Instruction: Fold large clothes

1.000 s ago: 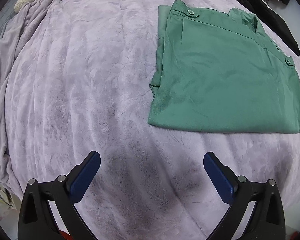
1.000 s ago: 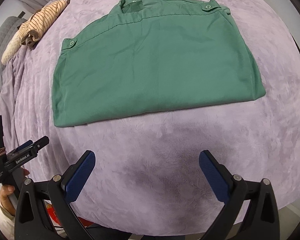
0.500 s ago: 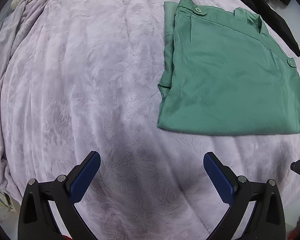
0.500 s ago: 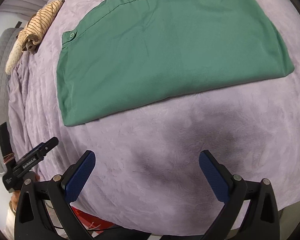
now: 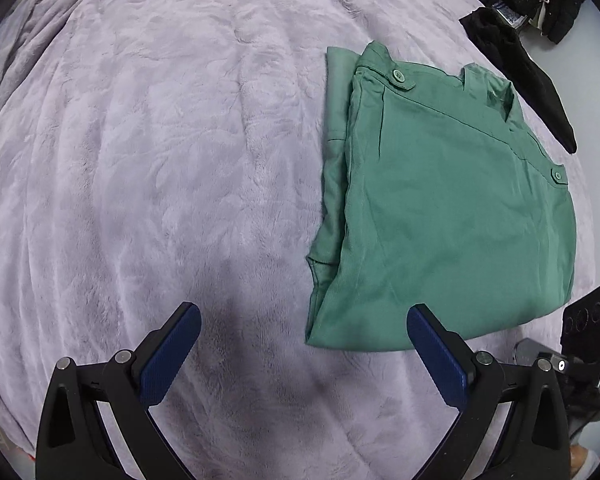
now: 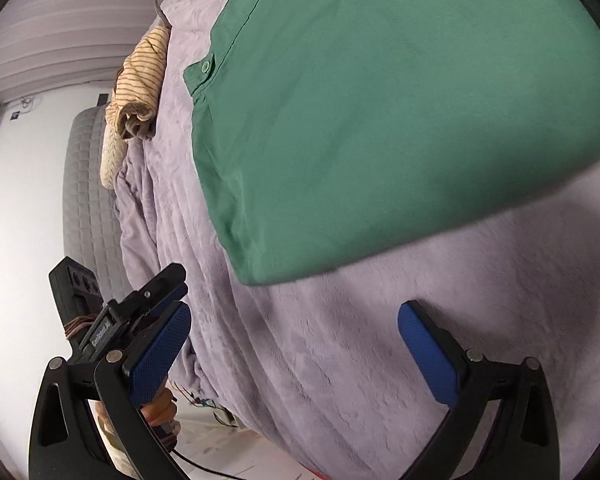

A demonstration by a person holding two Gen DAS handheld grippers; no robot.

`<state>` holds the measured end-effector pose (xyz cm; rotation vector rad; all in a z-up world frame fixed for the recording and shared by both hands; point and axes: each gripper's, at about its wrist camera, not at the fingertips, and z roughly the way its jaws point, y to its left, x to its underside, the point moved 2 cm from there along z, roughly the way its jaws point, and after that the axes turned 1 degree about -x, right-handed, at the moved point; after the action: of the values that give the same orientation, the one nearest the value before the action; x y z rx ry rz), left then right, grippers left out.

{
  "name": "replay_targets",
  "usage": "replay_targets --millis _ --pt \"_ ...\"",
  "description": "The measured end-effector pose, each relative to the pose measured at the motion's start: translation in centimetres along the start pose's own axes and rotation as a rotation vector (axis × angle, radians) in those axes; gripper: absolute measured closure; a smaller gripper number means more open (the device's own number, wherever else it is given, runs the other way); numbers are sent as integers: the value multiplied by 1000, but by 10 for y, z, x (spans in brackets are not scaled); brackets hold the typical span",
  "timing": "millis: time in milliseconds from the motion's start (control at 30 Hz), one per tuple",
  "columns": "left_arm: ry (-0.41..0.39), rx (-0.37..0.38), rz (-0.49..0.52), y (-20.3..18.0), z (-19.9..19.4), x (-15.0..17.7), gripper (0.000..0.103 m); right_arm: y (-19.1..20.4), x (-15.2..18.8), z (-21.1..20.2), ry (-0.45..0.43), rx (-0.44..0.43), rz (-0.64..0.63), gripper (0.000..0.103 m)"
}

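Observation:
A green shirt (image 5: pixel 452 208) lies folded into a rectangle on the lilac blanket (image 5: pixel 160 160), collar at the far side. It also shows in the right wrist view (image 6: pixel 380 112), tilted and close. My left gripper (image 5: pixel 304 344) is open and empty, low over the blanket by the shirt's near left corner. My right gripper (image 6: pixel 294 344) is open and empty just short of the shirt's near edge. The right gripper's body (image 5: pixel 588 344) shows at the lower right of the left wrist view, and the left gripper (image 6: pixel 140 308) shows at the lower left of the right wrist view.
A striped tan garment (image 6: pixel 140 80) lies bunched at the bed's far left edge. Black clothes (image 5: pixel 520 60) lie at the far right. A grey quilted mattress side (image 6: pixel 88 184) and the floor (image 6: pixel 228 448) show left of the bed.
Both grippers have moved in toward the shirt's near edge. The right wrist view has rolled and swung left, so the bed edge and floor now show. Both stay open.

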<state>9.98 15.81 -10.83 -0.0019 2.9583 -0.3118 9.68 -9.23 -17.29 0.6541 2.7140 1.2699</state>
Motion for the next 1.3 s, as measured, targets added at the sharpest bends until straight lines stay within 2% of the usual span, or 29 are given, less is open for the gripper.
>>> replay_targets --millis 133,200,233,267,300,333,367,400,500,600,700,733,767,800,833,900,933,1000,1067,1167,1233,1300 --pt "24 59 -1 -3 14 0 0 -2 -17 23 -77 -131 85 0" --pt "28 108 -16 -2 19 -5 0 -3 -25 33 -102 -150 135 0" --pt "31 129 -24 -2 21 -9 0 -3 -28 37 -103 -162 156 1" --pt "35 155 -38 -1 24 -13 0 -2 -30 41 -101 -190 176 7" --pt "39 187 -52 0 26 -17 0 -1 -31 44 -94 -211 190 17" --pt "46 228 -68 1 29 -22 0 -1 -33 46 -80 -218 203 54" --pt "53 257 -78 1 31 -25 0 -1 -33 47 -72 -216 205 85" --pt "62 279 -83 0 34 -29 0 -1 -34 44 -73 -245 198 91" --pt "102 379 -81 -11 48 -40 0 12 -34 26 -102 -306 136 94" --pt "149 533 -89 -32 63 -52 0 31 -37 12 -112 -316 62 94" --pt "183 633 -114 -51 79 -63 0 38 -39 7 -103 -307 27 94" --pt "187 634 -114 -59 83 -66 0 38 -39 8 -94 -300 20 94" --pt "181 599 -99 -65 85 -68 4 38 -39 10 -79 -282 17 94" --pt "175 540 -68 -71 86 -69 24 36 -38 12 -58 -252 15 93" --pt "175 480 -33 -77 89 -69 54 35 -36 14 -28 -224 12 89" --pt "183 431 -7 -83 93 -71 73 34 -30 13 52 -155 -16 89" --pt "174 425 -6 -83 91 -71 77 35 -27 9 76 -108 -45 89" --pt "138 416 2 -85 86 -73 81 37 -25 -11 62 -29 -128 89" --pt "100 398 20 -90 76 -74 83 35 -31 -43 -43 89 -198 89" --pt "35 368 67 -107 54 -75 84 17 -56 -74 -173 249 -208 91" --pt "2 367 88 -123 40 -77 84 3 -73 -77 -196 297 -196 94" --pt "-31 381 103 -141 21 -79 84 -12 -84 -62 -151 321 -201 96"
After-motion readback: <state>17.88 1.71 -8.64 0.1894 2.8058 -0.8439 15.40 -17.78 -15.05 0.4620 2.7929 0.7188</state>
